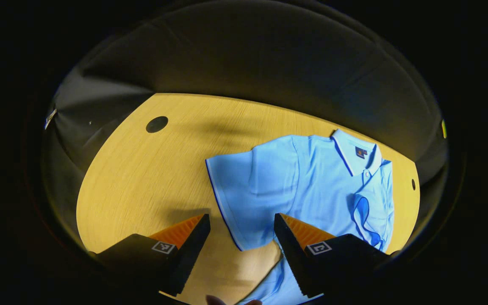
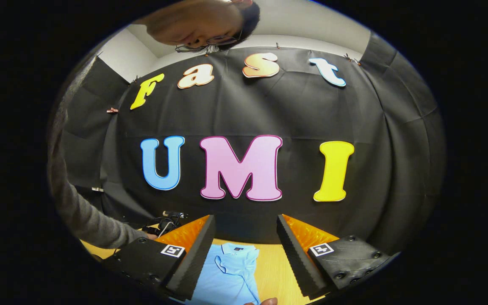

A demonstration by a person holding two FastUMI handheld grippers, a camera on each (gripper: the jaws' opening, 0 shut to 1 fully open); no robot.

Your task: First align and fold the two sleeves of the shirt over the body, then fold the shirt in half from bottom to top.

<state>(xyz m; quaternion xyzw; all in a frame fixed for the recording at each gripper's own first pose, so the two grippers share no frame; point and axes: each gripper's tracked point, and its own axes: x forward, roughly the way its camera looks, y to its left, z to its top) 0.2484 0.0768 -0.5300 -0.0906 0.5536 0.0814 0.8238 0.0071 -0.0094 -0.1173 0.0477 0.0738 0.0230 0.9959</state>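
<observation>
A light blue polo shirt [image 1: 307,186] lies flat on the wooden table [image 1: 151,169], its white collar [image 1: 356,154] at the far right. One short sleeve [image 1: 235,190] spreads out toward me. The other sleeve [image 1: 367,220] is folded over the body. My left gripper [image 1: 242,222] hovers open above the spread sleeve's hem, nothing between its fingers. In the right gripper view the same shirt [image 2: 227,275] lies below, collar away from me, and my right gripper [image 2: 246,235] stands open above it, raised and facing the booth wall.
Two round holes [image 1: 156,124] [image 1: 413,184] are cut in the table top. A person's grey sleeve [image 2: 79,212] reaches down at the left of the right gripper view, with dark cables [image 2: 165,222] behind it at the table's far edge.
</observation>
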